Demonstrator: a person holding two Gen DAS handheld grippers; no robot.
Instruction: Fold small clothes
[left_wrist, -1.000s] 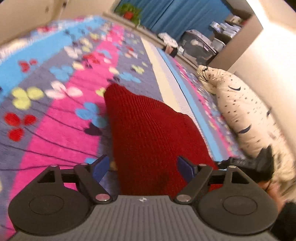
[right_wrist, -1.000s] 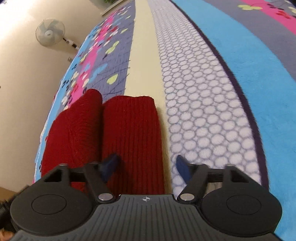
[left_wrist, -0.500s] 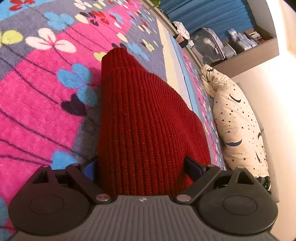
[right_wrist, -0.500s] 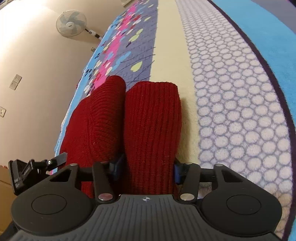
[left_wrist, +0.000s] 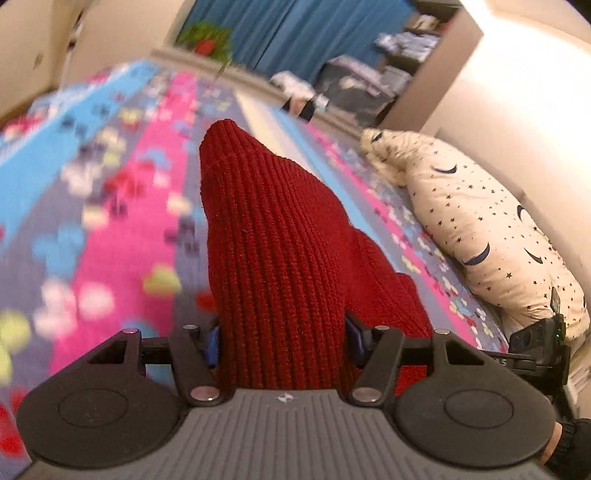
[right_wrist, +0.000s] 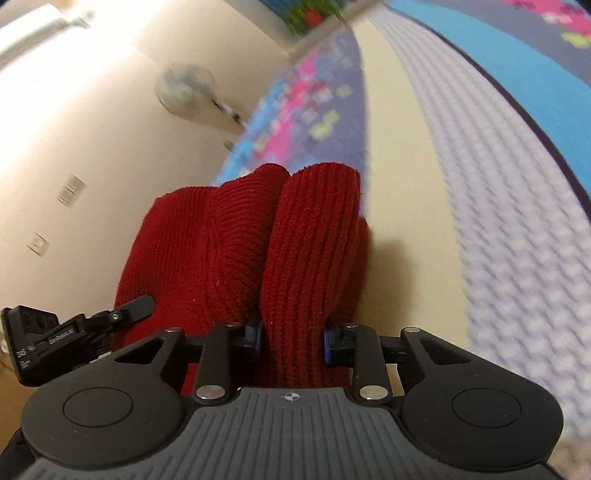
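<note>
left gripper (left_wrist: 282, 341): jaws just closing, blue pads pinching a ribbed fold of the red knit garment (left_wrist: 273, 240) | right gripper (right_wrist: 291, 341): jaws just closing, clamped on another fold | garment: bunched on the patterned blanket (left_wrist: 110, 229), near star-print pillow (left_wrist: 480, 229)

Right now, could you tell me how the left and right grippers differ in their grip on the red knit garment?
The left gripper clamps a wider bunch of the red knit garment; the right gripper pinches a narrower roll. The left gripper's jaws stand wider apart than the right gripper's. Both have just been closing and press on the knit.
</note>
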